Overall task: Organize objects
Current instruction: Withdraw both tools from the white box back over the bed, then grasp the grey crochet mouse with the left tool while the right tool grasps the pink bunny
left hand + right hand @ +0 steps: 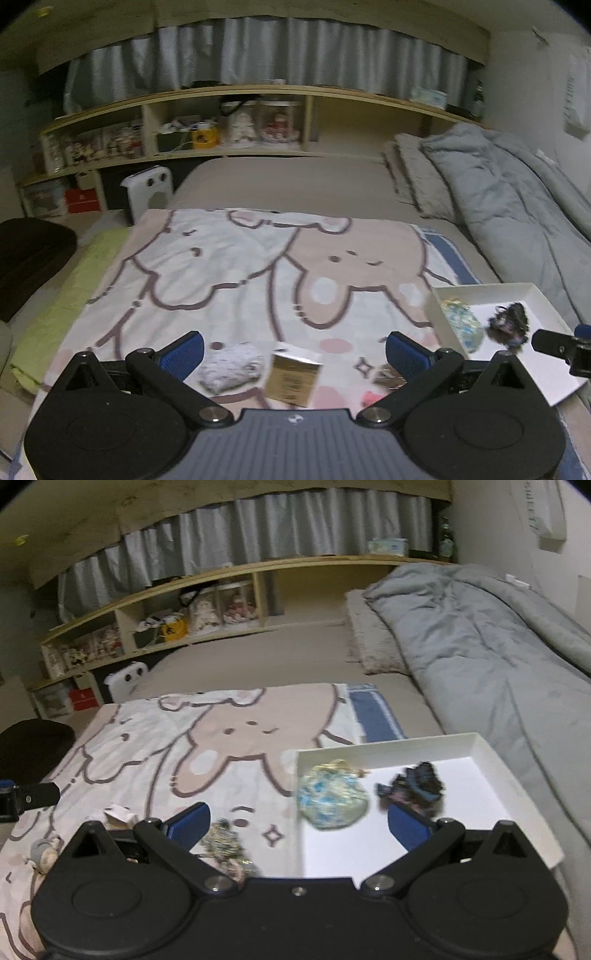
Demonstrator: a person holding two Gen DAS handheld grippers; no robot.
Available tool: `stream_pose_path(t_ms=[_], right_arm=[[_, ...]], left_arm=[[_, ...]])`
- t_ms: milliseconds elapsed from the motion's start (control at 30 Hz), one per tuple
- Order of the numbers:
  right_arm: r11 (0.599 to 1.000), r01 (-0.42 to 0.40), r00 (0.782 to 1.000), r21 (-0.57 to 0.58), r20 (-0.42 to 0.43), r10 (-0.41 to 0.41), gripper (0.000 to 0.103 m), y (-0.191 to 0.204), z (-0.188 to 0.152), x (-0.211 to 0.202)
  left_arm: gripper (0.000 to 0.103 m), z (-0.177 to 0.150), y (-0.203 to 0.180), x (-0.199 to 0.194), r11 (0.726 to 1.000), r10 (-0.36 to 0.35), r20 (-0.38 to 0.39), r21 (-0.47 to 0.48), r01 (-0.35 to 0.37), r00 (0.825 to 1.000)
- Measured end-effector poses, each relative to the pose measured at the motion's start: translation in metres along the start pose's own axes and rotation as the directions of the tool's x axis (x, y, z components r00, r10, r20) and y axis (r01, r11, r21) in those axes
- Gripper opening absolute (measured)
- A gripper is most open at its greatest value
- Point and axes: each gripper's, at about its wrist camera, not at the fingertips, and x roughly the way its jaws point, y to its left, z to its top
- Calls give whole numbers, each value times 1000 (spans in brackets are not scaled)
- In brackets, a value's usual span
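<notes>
Cartoon blanket (258,280) over bed; shelf (229,122) behind; grey duvet (480,646) right.

dim indoor light | motion blur | fisheye bending, dark corners

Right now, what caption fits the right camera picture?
Open right gripper over a white tray holding two pouches.

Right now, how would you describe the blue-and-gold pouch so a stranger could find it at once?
Find the white tray at the right edge of the cartoon blanket on the bed. Two things lie inside; the blue-and-gold pouch is the left one. It is round and pale with a gold drawstring top, unlike the dark, ragged bundle beside it.
</notes>
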Motion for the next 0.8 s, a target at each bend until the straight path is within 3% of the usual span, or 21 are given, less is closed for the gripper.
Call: stream_pose_path(t_ms=[367, 533, 800], right_arm=[[999, -32, 998, 42, 62, 29, 103, 51, -27, 17], [994, -68, 997, 84, 54, 63, 103, 66, -41, 27], [983, -87, 996, 161, 3, 87, 103, 81, -74, 43]], left_arm=[[103, -12, 74, 3, 997, 79, 45, -22, -79, 996], [103, -26, 102, 11, 991, 128, 44, -41, -127, 991], [101, -56, 125, 34, 990, 126, -9, -60, -127, 992]])
